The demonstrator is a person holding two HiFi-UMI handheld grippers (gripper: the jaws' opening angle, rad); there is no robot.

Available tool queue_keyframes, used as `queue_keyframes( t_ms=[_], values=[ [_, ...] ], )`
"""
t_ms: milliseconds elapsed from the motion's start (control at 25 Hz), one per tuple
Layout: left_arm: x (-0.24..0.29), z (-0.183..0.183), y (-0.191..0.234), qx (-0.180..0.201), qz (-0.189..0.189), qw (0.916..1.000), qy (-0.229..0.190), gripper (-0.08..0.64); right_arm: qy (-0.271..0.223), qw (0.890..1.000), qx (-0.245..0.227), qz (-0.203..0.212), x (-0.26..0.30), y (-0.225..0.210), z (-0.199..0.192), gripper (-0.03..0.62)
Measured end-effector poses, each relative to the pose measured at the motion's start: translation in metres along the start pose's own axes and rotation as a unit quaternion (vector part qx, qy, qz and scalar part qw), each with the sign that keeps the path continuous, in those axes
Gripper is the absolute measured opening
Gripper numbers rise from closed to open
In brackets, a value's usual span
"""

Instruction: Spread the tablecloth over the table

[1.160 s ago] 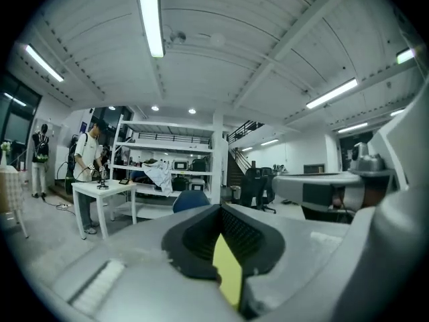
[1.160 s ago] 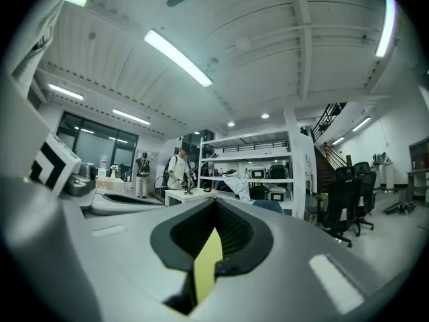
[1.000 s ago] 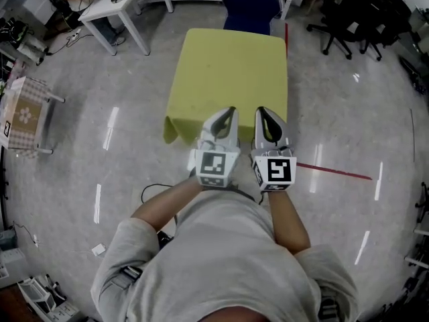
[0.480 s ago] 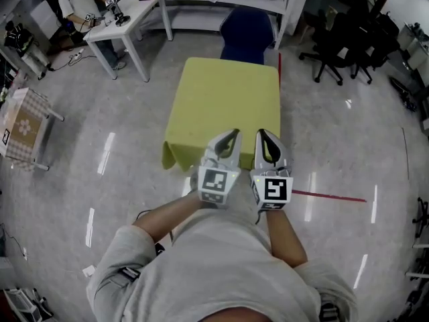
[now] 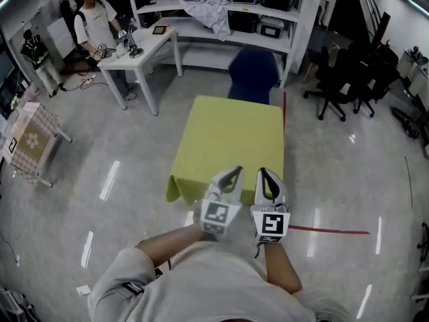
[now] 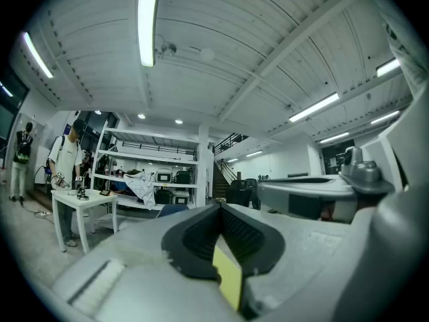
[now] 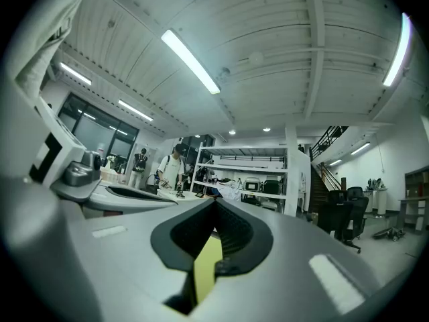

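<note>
The yellow tablecloth lies flat over the whole surface with its sides hanging down. The left gripper and the right gripper sit side by side at its near edge, I think so they can pull that edge straight and even. The head view shows the cloth laid out but not the pinch, while each gripper view shows its jaws closed on a thin yellow strip of that cloth, so both grippers are holding the tablecloth
</note>
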State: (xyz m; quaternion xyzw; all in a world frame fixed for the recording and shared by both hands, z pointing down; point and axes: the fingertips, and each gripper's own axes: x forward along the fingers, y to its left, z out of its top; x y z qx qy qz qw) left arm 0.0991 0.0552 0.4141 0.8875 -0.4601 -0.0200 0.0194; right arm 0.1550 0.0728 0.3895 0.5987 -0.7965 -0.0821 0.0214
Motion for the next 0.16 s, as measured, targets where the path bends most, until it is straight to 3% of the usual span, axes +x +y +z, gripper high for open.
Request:
queue_keyframes(
  t_ms=[160],
  values=[
    [-0.012,-0.015,-0.006,0.007,-0.01,0.9996,0.025,0.02,0.019,1.0,0.007,-0.004,-0.011,0.007,-0.007,0.006]
  ],
)
